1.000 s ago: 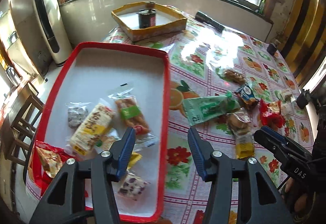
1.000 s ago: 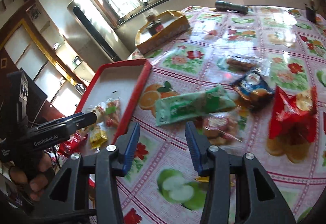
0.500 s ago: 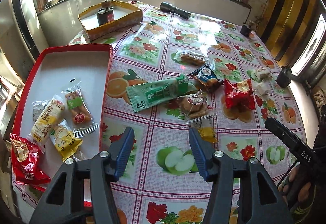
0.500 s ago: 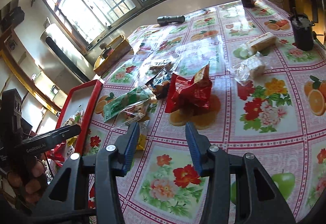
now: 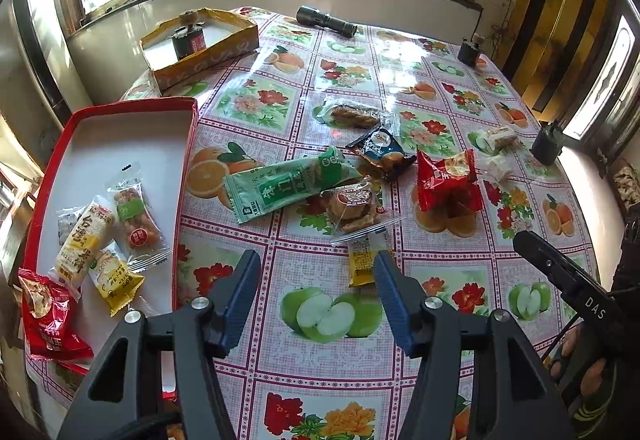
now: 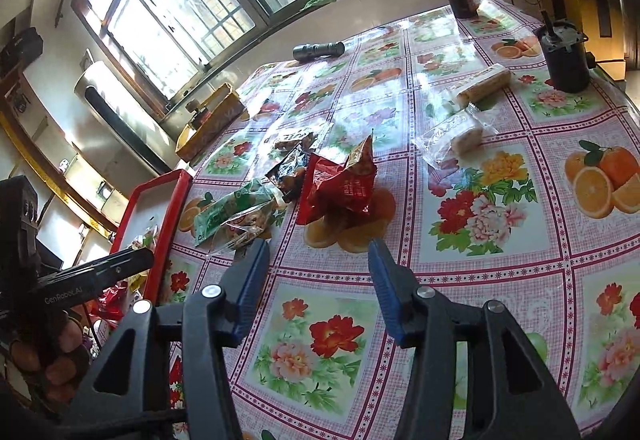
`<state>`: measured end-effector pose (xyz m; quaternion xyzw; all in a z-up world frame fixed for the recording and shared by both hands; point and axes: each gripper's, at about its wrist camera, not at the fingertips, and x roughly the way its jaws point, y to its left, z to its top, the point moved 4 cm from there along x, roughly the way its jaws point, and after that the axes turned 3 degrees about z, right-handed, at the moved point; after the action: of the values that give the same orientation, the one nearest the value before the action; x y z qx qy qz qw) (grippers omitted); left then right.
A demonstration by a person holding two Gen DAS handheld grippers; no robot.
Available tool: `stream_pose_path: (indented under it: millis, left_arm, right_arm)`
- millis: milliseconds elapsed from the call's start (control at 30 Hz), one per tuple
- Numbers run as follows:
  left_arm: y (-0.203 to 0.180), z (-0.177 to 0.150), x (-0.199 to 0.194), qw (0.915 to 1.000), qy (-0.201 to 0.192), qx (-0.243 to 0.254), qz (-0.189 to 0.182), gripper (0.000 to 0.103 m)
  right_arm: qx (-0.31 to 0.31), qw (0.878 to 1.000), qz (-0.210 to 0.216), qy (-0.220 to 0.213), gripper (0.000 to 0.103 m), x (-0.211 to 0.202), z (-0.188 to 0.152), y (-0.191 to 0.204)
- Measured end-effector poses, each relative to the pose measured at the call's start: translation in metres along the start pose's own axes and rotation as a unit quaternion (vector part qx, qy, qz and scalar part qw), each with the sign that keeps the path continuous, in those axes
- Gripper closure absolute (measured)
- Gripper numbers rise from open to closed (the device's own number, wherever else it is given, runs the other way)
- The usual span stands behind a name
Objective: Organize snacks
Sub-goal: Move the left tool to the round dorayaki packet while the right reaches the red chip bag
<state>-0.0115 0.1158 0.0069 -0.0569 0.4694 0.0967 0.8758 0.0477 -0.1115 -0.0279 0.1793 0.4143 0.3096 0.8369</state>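
A red-rimmed white tray [image 5: 120,135] at the table's left holds several wrapped snacks. Loose on the tablecloth lie a long green packet [image 5: 288,181], a clear-wrapped pastry [image 5: 352,205], a small yellow packet [image 5: 362,264], a dark blue packet [image 5: 382,151], a red bag [image 5: 446,179] and a clear pack of biscuits [image 5: 352,113]. My left gripper [image 5: 318,264] is open and empty, above the table just short of the yellow packet. My right gripper [image 6: 318,254] is open and empty, low over the table in front of the red bag [image 6: 344,185]. Two pale wrapped cakes [image 6: 466,135] lie beyond it.
A yellow cardboard box [image 5: 200,41] with a dark jar stands at the back left. A black flashlight [image 5: 326,19] lies at the far edge. Two dark jars [image 6: 564,55] stand at the right side. The tray [image 6: 160,207] shows left in the right wrist view.
Both grippers have swung right, from over the tray and green packet toward the loose snacks at the table's middle and right. Both stayed open and empty.
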Motion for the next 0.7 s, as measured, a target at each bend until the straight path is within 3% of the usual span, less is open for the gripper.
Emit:
stream_pose_path:
  millis: [700]
  left_arm:
    - [-0.012, 0.013, 0.027, 0.9997, 0.020, -0.008, -0.015, 0.042]
  right_arm:
    - [0.014, 0.999, -0.035, 0.004, 0.034, -0.002, 0.001, -0.020]
